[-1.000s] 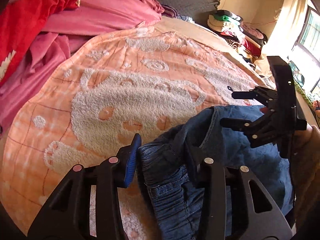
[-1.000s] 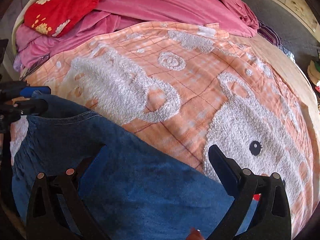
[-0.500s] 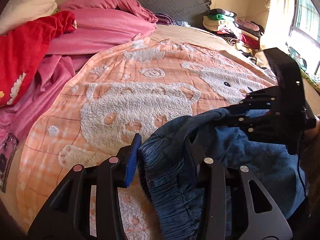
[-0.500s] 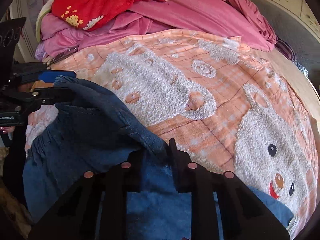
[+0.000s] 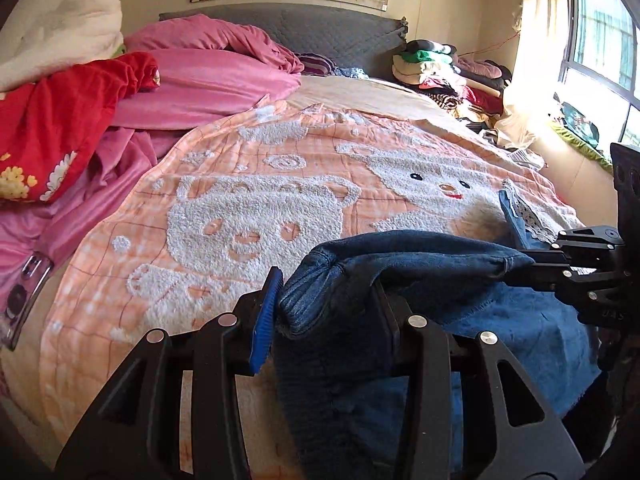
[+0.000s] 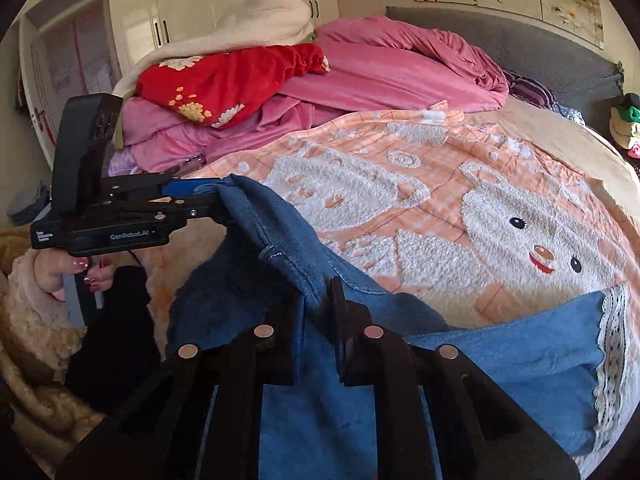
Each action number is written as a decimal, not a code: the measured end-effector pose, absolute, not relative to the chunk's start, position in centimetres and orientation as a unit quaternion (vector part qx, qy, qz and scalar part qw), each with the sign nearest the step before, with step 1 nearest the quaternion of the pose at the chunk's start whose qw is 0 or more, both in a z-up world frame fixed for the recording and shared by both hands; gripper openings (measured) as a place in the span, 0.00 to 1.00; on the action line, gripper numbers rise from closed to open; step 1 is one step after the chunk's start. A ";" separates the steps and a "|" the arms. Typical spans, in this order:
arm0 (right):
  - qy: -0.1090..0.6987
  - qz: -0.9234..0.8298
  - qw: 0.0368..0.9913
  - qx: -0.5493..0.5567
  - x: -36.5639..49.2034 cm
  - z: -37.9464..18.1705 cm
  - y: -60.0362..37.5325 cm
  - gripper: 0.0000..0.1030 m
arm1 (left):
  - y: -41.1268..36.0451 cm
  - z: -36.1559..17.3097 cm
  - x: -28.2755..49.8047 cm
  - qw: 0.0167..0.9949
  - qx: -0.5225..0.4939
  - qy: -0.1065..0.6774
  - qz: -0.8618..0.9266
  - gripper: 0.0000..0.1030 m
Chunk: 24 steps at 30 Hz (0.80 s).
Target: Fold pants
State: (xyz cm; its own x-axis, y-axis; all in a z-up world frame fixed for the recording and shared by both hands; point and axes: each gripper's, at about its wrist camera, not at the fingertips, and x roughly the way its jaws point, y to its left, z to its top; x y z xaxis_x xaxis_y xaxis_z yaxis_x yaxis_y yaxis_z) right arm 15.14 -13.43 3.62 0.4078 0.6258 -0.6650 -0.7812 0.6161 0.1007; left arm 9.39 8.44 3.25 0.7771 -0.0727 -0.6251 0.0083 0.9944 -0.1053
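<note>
Blue denim pants (image 5: pixel 500 328) with lace-trimmed hems (image 6: pixel 612 320) hang between both grippers above the near edge of the bed. My left gripper (image 5: pixel 324 312) is shut on the bunched elastic waistband at one end. My right gripper (image 6: pixel 318 316) is shut on the waistband edge (image 6: pixel 280 256) at the other end. The waistband stretches between them. Each gripper shows in the other's view: the right one (image 5: pixel 532 266), the left one (image 6: pixel 200 196). The legs trail down onto the blanket.
An orange blanket (image 5: pixel 280 168) with white bears covers the bed. Pink bedding (image 5: pixel 208 80), a red blanket (image 5: pixel 52 120) and a white one (image 6: pixel 260 12) pile at the left. Folded clothes (image 5: pixel 440 68) stack at the far right. A phone (image 5: pixel 24 292) lies at the left edge.
My right gripper has shut on the waistband. Both grippers have lifted the pants up off the blanket, and the waistband is now stretched between them.
</note>
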 end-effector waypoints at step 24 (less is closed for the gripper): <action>0.407 0.418 0.807 -0.087 4.5 -2.8 -13.2 0.11 | 7.3 -1.5 1.9 0.913 -0.023 0.405 -0.039 0.37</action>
